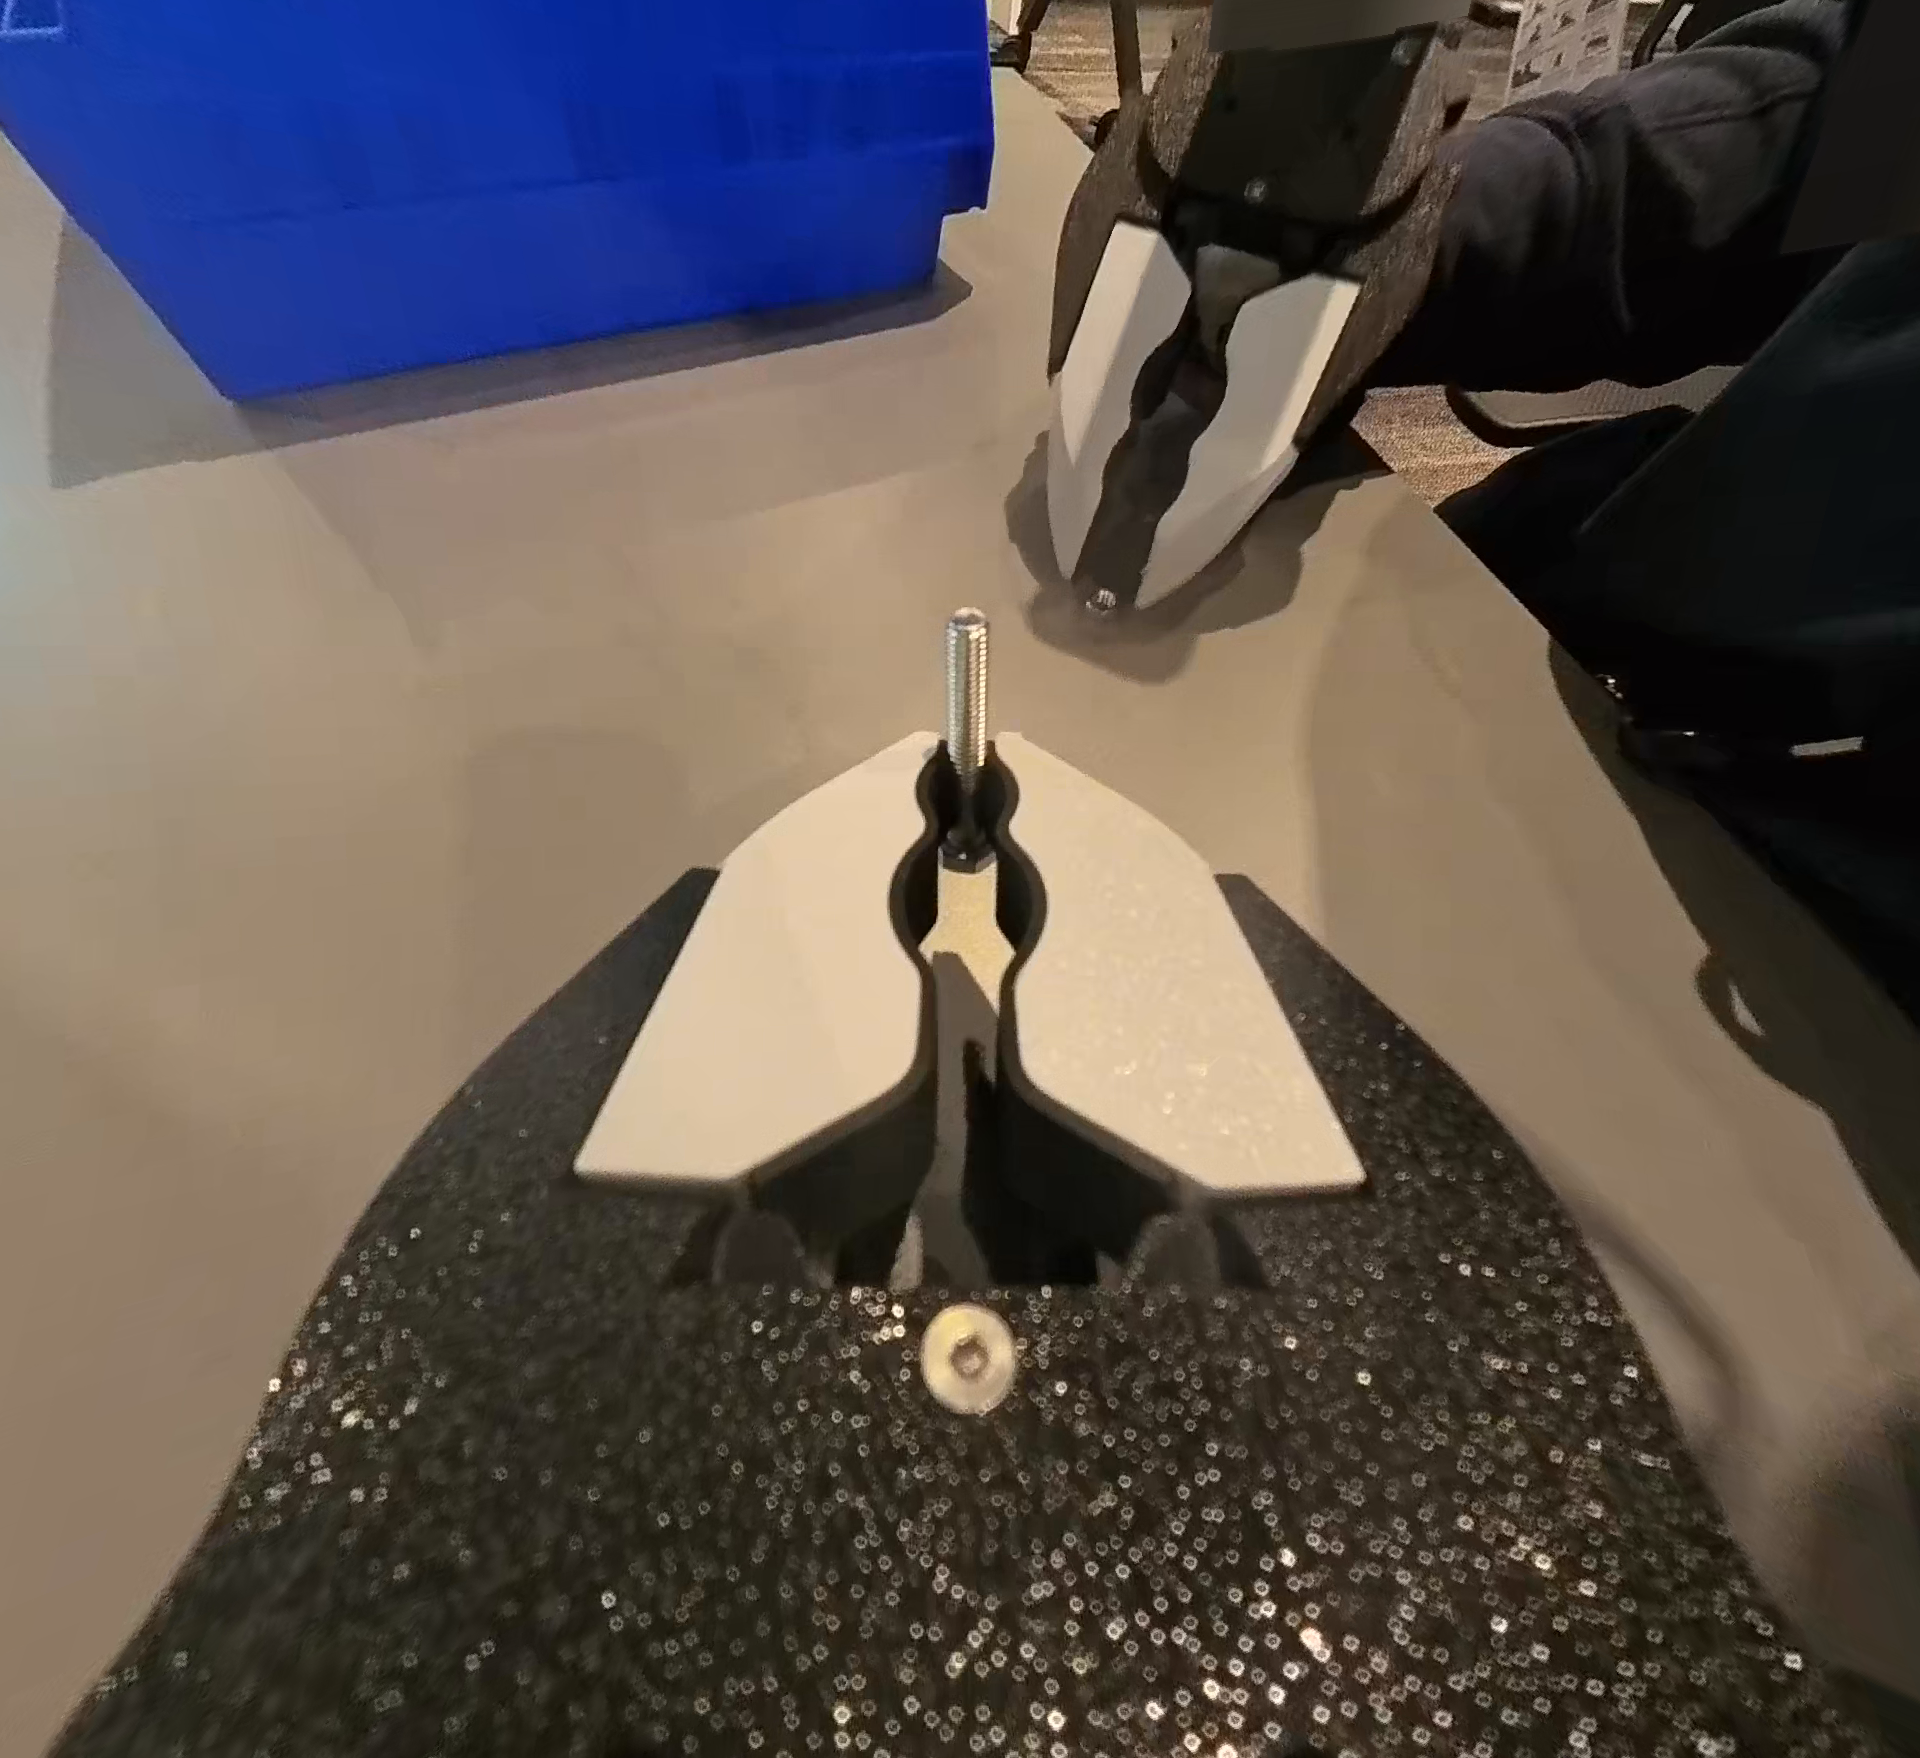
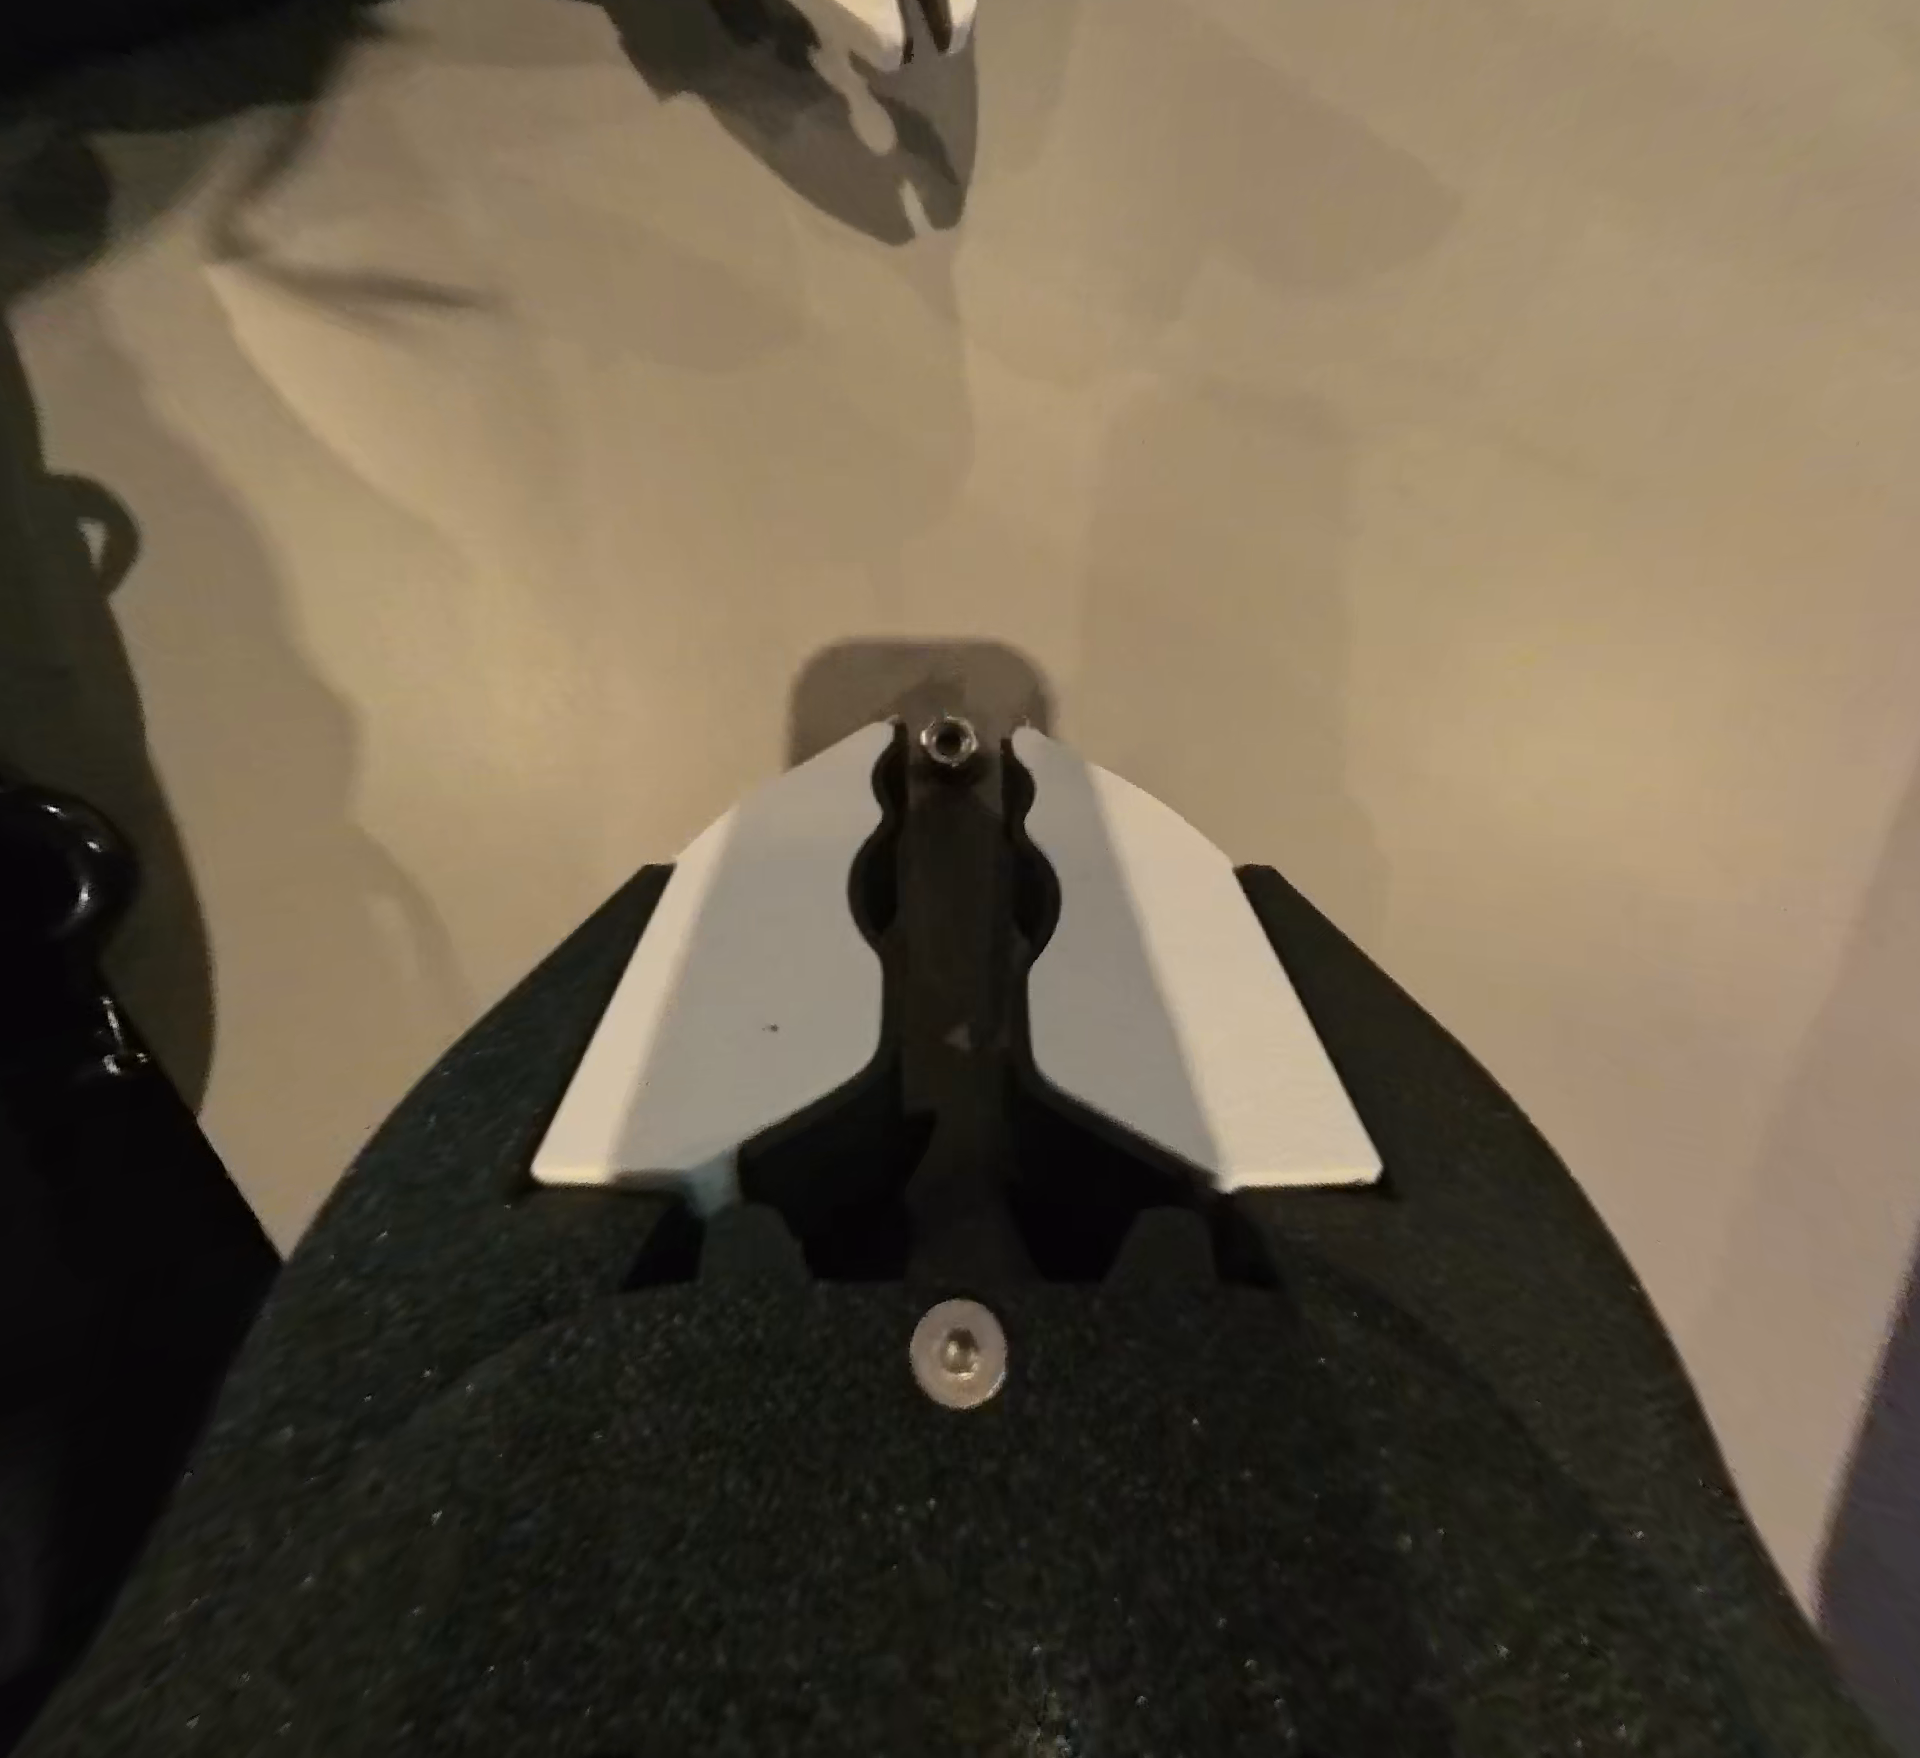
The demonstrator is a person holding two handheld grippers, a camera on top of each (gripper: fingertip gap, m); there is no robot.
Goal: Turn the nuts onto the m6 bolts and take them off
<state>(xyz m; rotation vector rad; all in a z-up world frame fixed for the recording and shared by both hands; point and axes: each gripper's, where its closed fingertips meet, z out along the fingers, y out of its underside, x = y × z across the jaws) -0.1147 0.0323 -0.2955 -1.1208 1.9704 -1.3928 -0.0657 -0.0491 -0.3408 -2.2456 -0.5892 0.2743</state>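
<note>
My left gripper (image 1: 966, 758) is shut on a silver M6 bolt (image 1: 966, 685). The threaded shaft sticks out past the fingertips, and the head sits between the black pads. No nut is on the thread. My right gripper (image 1: 1110, 594) is tilted steeply down ahead and to the right, with its tips on the grey table (image 1: 520, 669). It is shut on a small steel nut (image 1: 1101, 604). In the right wrist view the nut (image 2: 951, 744) sits hole-up between that gripper's tips (image 2: 953, 737). The left gripper (image 2: 930, 41) shows at the top of that view.
Blue plastic bins (image 1: 499, 150) stand at the far left of the table. A person's dark sleeve (image 1: 1662, 202) and dark clothing fill the right side, beyond the table's right edge. Chair legs and carpet show behind. The left gripper's tips are roughly 11 centimeters from the right gripper's.
</note>
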